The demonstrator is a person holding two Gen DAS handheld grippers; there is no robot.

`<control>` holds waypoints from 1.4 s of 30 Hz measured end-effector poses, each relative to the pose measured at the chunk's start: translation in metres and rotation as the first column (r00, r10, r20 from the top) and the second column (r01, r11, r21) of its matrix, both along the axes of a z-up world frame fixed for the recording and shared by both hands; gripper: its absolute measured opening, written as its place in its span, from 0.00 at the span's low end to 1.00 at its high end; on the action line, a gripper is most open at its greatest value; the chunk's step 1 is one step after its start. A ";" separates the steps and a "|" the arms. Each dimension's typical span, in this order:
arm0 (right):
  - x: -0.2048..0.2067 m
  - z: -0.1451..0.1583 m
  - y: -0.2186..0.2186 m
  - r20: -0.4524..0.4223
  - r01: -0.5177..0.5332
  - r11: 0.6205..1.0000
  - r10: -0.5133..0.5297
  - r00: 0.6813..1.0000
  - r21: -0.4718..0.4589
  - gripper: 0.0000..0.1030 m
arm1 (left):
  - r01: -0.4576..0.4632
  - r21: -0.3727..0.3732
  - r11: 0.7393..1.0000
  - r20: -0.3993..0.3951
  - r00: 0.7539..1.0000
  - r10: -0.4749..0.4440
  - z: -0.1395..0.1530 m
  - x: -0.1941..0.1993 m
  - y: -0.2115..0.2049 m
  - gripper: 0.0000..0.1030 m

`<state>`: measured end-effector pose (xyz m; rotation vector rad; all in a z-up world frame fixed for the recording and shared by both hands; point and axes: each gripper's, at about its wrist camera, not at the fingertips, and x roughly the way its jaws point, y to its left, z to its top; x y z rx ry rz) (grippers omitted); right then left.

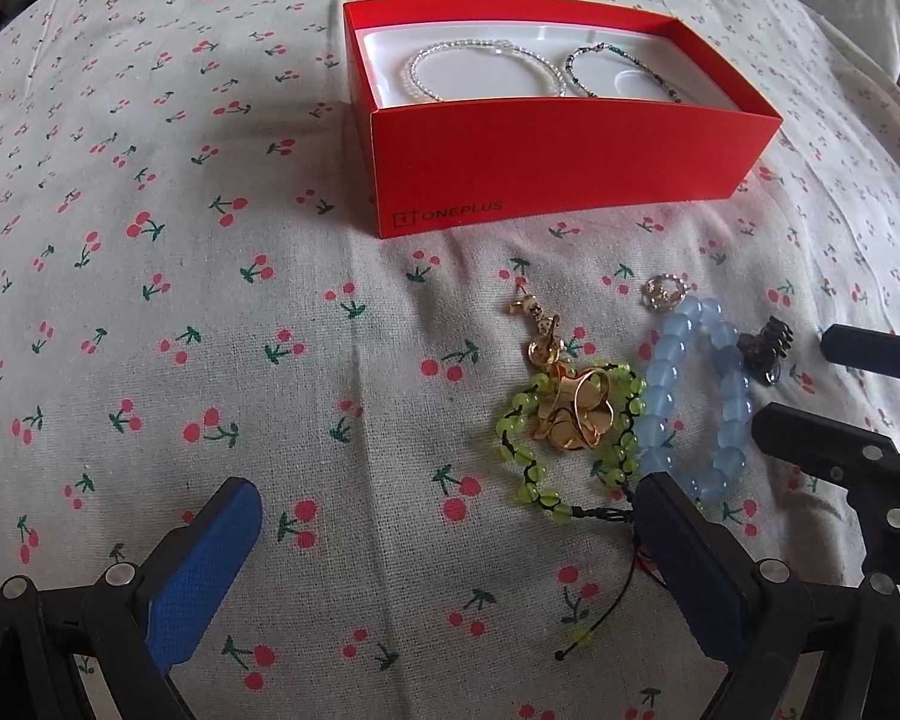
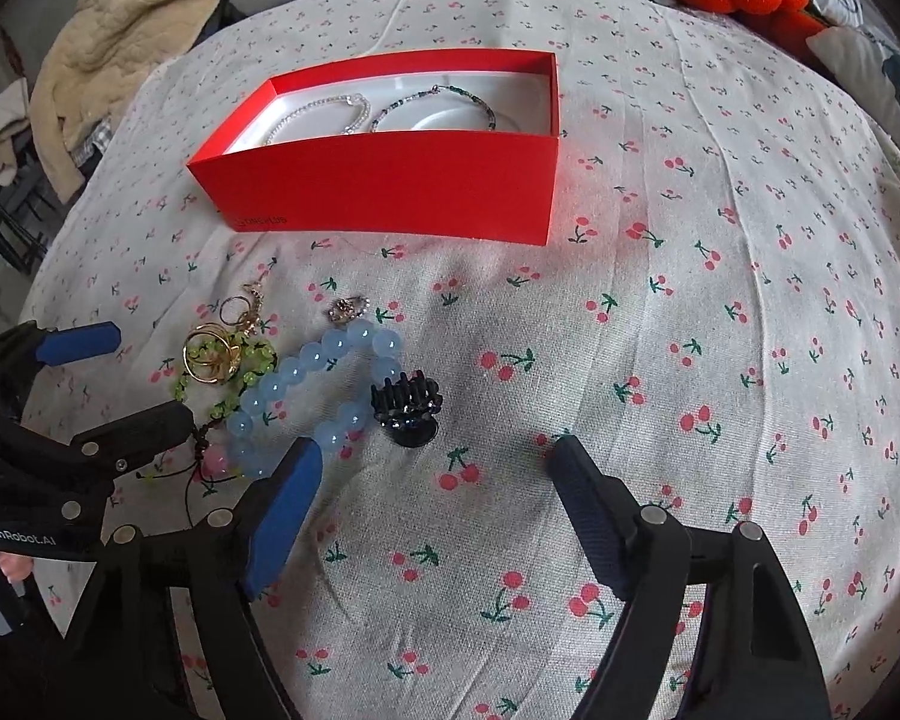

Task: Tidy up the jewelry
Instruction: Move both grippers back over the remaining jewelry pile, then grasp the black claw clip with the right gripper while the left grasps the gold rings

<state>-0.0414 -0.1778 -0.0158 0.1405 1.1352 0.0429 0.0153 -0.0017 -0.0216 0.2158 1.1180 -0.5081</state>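
The red box sits on the cherry-print sheet, with a clear bead strand and a dark bead strand already lying in its white tray. The rest of the jewelry lies loose on the sheet just in front of the box: a blue bracelet, a green bracelet with a gold ring cluster resting on it, a small silver ring and a dark hair claw.

The left gripper is wide open and empty, one finger beside the green bracelet's cord. The right gripper is also spread wide, empty, near the claw and touching nothing clearly.

The blue bracelet looks smooth, rounded and probably slippery; pinching across one side of the loop should hold better than a single bead. It is likely light and floppy.
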 end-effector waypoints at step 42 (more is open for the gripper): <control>-0.011 0.028 -0.008 0.059 0.015 1.000 -0.016 0.998 0.017 0.19 | 0.080 -0.056 0.995 0.006 0.997 -0.080 0.006 -0.005 -0.036 0.18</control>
